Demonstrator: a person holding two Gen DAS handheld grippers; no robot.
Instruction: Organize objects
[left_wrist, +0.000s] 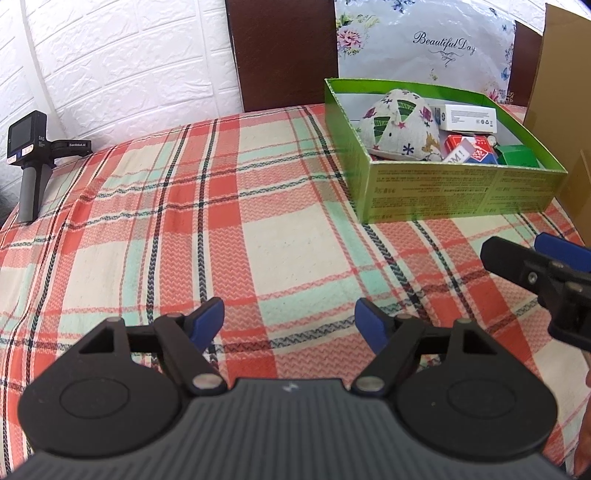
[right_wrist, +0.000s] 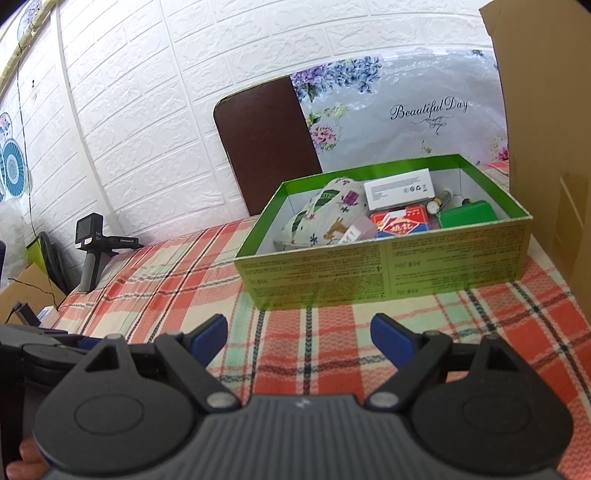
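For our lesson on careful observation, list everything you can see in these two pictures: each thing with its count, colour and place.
box: one, green, far right of the cloth
pouch: one, white with prints, left end of the box
carton: one, white, at the back of the box
card packs: at least two, red and blue, middle of the box
small box: one, green, right end of the box
cloth: one, red, cream and mint plaid
handheld camera: one, black, far left
cardboard: brown, right edge
chair back: dark brown, behind
left gripper: open, empty
right gripper: open, empty
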